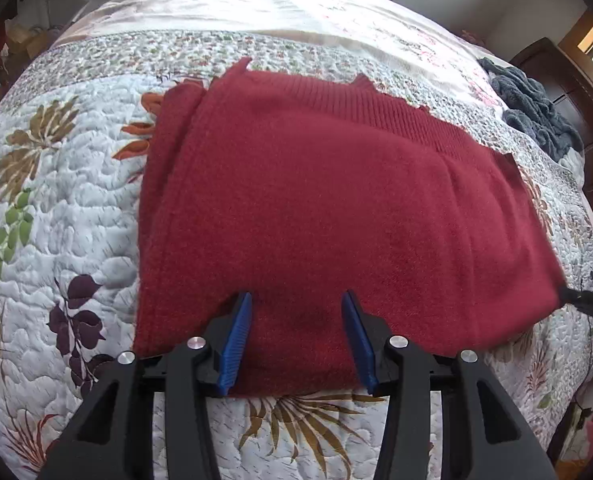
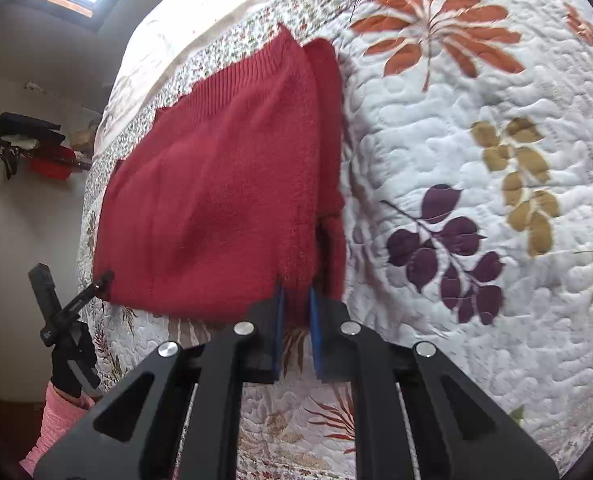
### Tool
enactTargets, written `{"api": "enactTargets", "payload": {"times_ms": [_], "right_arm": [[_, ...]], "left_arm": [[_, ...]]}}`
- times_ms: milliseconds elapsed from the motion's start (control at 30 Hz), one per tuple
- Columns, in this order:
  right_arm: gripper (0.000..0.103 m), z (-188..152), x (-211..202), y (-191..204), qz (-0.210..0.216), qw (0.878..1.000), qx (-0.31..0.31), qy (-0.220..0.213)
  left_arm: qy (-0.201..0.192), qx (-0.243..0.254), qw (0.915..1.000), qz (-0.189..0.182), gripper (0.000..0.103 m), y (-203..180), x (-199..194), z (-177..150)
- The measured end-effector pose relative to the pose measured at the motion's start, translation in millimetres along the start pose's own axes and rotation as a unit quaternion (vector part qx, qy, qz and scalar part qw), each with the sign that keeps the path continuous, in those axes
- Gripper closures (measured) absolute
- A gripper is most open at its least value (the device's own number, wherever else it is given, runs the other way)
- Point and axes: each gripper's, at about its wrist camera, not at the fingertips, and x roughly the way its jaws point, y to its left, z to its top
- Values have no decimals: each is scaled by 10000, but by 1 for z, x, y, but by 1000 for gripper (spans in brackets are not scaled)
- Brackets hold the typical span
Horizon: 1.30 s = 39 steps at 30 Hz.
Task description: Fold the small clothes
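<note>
Your right gripper point(image 2: 296, 308) is clamped on the red sweater's point(image 2: 208, 200) near corner, so that edge lifts for folding; your left gripper point(image 1: 296, 336) hangs wide open above the hem, gripping nothing.

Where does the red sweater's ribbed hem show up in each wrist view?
Left wrist: ribbed hem runs along the red sweater's far edge, upper centre.
Right wrist: ribbed hem at upper left of centre.
Shared landmark: the purple leaf print on the quilt.

Bright daylight, fisheye-warped, blurred edges.
</note>
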Motion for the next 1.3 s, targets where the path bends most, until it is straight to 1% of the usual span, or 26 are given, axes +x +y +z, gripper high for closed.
{"api": "enactTargets", "payload": {"times_ms": [67,167,267,367,633,733,800,833,900,967,1033,1167,1233,1300], "right_arm": [[95,-3,1,-2,-138,9999,-11,46],[96,-10,13,-13,-359,9991,42,213],[96,-13,27,-25,-331,9988,235,278],[96,-16,37,-29,-384,9985,265,274],[93,-15,42,-28,-460,9981,281,306],[85,-12,36,-28,-452,9982,242,326],[81,-8,28,-22,-479,9985,132,228],[79,-4,19,-16,-436,9990,48,113],[62,5,8,-9,-273,9996,60,-57],[61,17,1,-7,-115,9997,109,-185],[60,30,-1,-7,-46,9996,166,-230],[59,52,11,-15,317,9988,361,-80],[59,60,20,-16,394,9984,410,-21],[59,61,23,-26,393,9982,449,19]], "left_arm": [[39,-19,10000,-16,56,2,2,-2],[78,-60,9999,-33,56,5,7,-4],[60,-48,10000,-45,56,6,10,-7],[41,-50,10000,-62,56,7,11,-8],[-38,-37,10000,2,56,6,13,-12],[-29,-83,10000,42,56,3,10,-10],[-76,-99,9999,43,56,-3,3,-6],[-140,-95,9999,-8,56,-6,-2,-4],[-309,-18,9994,-130,56,-17,-12,5],[-399,102,9990,-197,56,-30,-16,16],[-439,186,9986,-243,56,-41,-15,27],[-468,165,9984,-261,56,-57,-1,50],[-436,94,9986,-293,56,-61,9,58],[-422,69,9988,-232,56,-63,17,61]]}}
